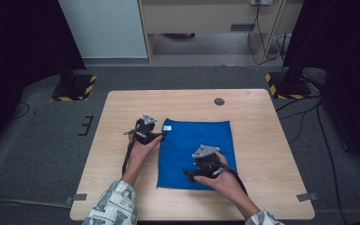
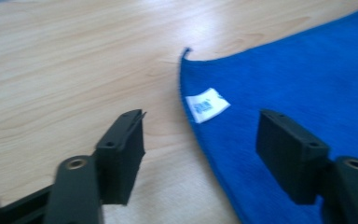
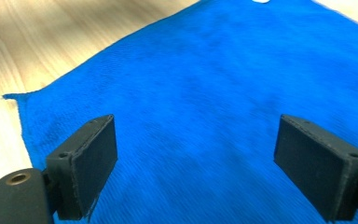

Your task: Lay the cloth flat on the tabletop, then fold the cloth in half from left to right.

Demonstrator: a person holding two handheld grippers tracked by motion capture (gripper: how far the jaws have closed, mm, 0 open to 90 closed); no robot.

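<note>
Landmark: cloth [image 1: 197, 152], blue, lying flat near the middle of the table [image 1: 258, 154], a single spread layer as far as the pictures tell.

Left gripper [image 1: 146, 130]: sits at the cloth's far-left corner, by the white tag [image 2: 207, 105]. In the left gripper view its jaws stand wide apart and hold nothing; one pad is over bare wood, the other over blue, so the cloth's left edge runs between them. Judgement: it is lined up this way to pinch that corner. The corner tip [image 2: 185, 50] curls up slightly off the wood, which should give a jaw something to slip under.

Right gripper [image 1: 205, 161]: hovers over the near half of the cloth, inside its edges. In the right gripper view its jaws are also wide apart and empty, both pads over blue, pointing toward the cloth's near-left corner [image 3: 11, 97]. Judgement: it is heading for a second corner, so that both can be lifted for a fold.

Edges and room: bare wood lies left of the cloth, beyond it and to its right; a narrower strip lies on the near side. A dark round hole [image 1: 219, 101] sits beyond the far edge, apart from the cloth. Nothing else stands near the cloth.
</note>
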